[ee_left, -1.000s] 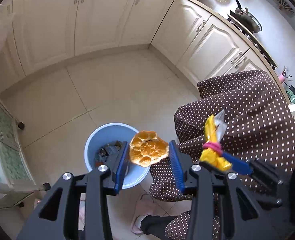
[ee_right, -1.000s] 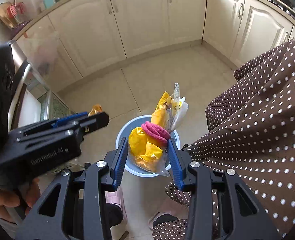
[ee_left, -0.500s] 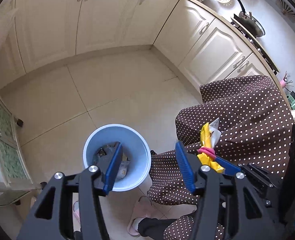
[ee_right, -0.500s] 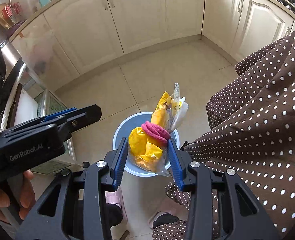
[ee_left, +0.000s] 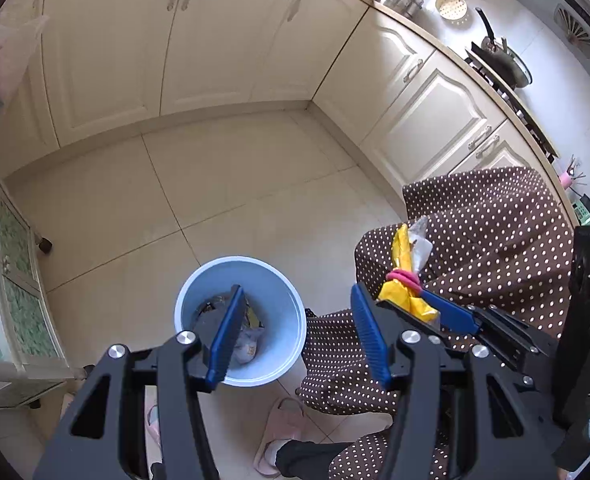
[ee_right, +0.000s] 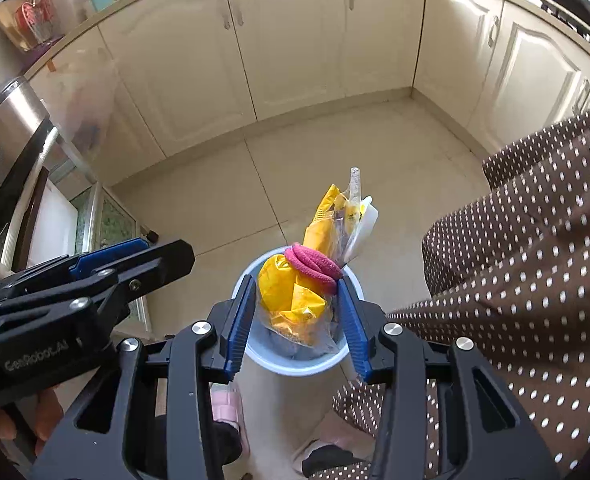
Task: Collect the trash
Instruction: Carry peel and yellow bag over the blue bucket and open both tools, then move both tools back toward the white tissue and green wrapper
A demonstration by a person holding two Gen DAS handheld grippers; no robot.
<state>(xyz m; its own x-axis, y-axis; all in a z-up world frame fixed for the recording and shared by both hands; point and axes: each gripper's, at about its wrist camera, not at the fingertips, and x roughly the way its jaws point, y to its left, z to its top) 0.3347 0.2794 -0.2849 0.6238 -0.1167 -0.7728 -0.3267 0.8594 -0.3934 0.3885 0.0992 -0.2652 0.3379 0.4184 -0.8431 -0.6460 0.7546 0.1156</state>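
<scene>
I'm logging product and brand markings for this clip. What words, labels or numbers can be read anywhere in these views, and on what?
"GenRobot.AI": on the black body of the left gripper, in the right wrist view.
Yellow snack bag in the right gripper: print too crumpled to read.
Wrappers in the blue bin: too small to read.

The floor (ee_left: 223, 184) is laid in pale cream tiles with thin dark grout lines, and it runs up to cream cabinets (ee_left: 215, 40) on two sides. A light blue bin (ee_left: 279, 292) stands on it, well apart from the cabinet corner. Just beside the bin, on the near side, lie pink slippers (ee_left: 283, 432). To the bin's left a green-patterned unit (ee_left: 15, 300) rests on small dark feet, perhaps castors. Inside the bin lies dark, crumpled rubbish, too jumbled to tell apart.
</scene>
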